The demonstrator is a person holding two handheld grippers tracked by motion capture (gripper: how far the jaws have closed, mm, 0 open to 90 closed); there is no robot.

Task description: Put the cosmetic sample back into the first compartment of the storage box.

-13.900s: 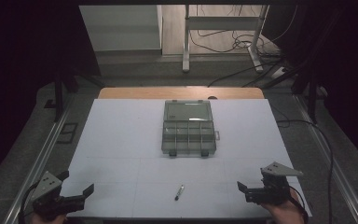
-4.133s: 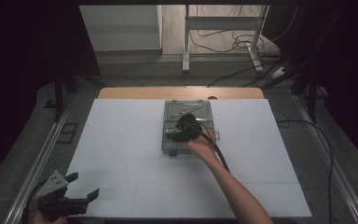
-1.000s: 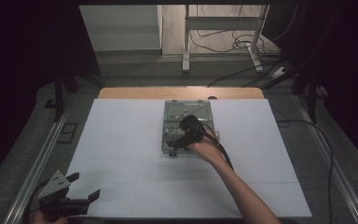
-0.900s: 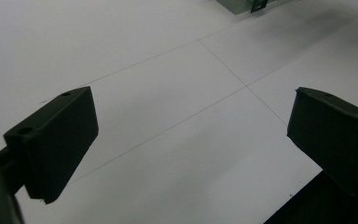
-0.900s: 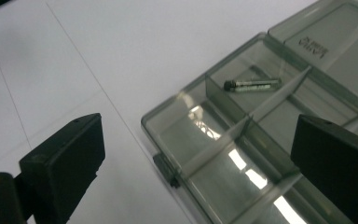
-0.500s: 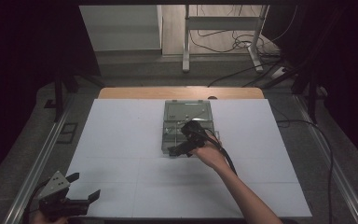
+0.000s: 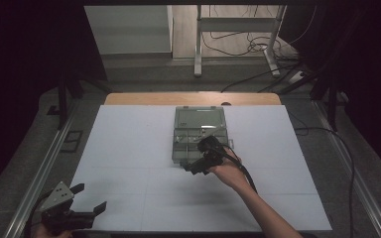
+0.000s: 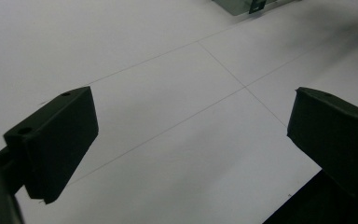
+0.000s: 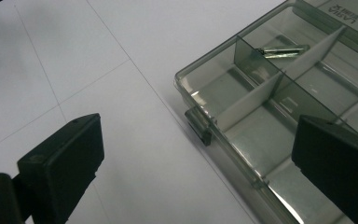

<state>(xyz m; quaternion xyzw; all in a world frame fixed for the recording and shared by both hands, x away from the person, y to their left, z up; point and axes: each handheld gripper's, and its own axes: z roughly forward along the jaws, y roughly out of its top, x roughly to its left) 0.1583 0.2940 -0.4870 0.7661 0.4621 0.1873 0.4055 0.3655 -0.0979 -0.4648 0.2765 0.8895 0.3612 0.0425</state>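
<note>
A clear grey compartment box (image 7: 186, 144) lies open mid-table, its lid folded back. In the right gripper view a small metallic pen-like piece (image 9: 279, 51) rests in one of the compartments of the box (image 9: 261, 135). My right gripper (image 7: 192, 167) hovers at the box's near edge, held by a hand reaching in from the lower right. Its jaws stand open and empty (image 9: 200, 140), straddling the box's front corner and latch. My left gripper (image 7: 90, 199) sits at the table's near-left corner, open and empty (image 8: 191, 135) over bare white surface.
The white table top (image 7: 129, 148) has faint grid lines. Metal rails (image 7: 39, 168) run along both sides. A cable (image 7: 248, 173) trails from the right gripper along the forearm. A corner of the box (image 8: 247, 4) shows far off in the left gripper view.
My right gripper has drawn back from above the box's compartments toward its near edge. The left gripper has stayed put.
</note>
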